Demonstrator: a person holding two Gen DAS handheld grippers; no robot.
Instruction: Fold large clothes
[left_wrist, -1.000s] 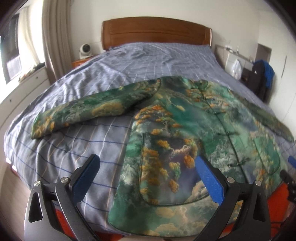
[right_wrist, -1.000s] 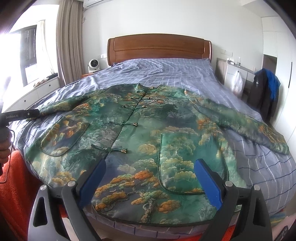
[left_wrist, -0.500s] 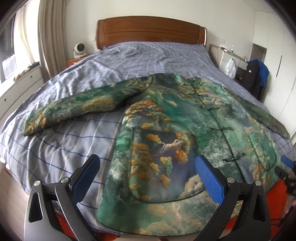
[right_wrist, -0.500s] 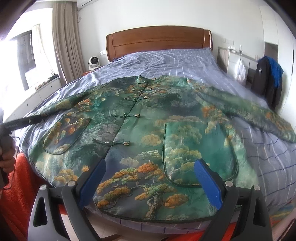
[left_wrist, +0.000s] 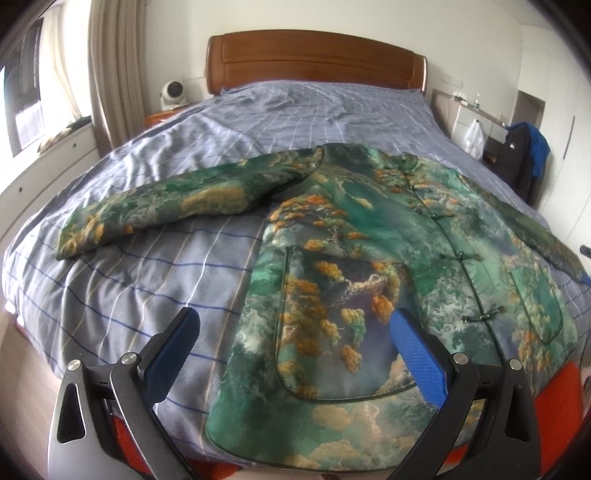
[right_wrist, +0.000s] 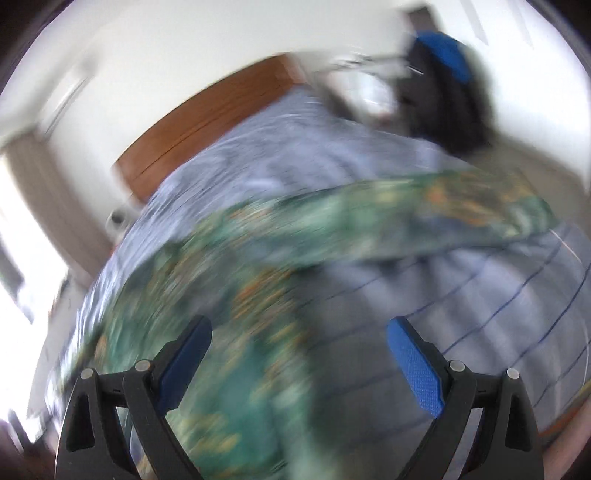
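Left wrist view. The jacket lies face up and buttoned on the bed, hem at the near edge, its left sleeve stretched out to the left over the cover. My left gripper hangs above the near hem with its jaws spread wide, holding nothing and touching nothing. Risk as I judge it: the hem already overhangs the near edge, so a careless pull toward me could drag the whole jacket off the bed. The cloth looks thick and padded; a shallow pinch may slip, or take the cover along with it.

Right wrist view. This picture is heavily smeared and tilted, so detail is poor. I can make out the right sleeve running out to the right across the bed. My right gripper shows both blue pads well apart, empty, over the jacket's right side. Risk: with sight this blurred, I could close on the wrong spot or miss the sleeve entirely.
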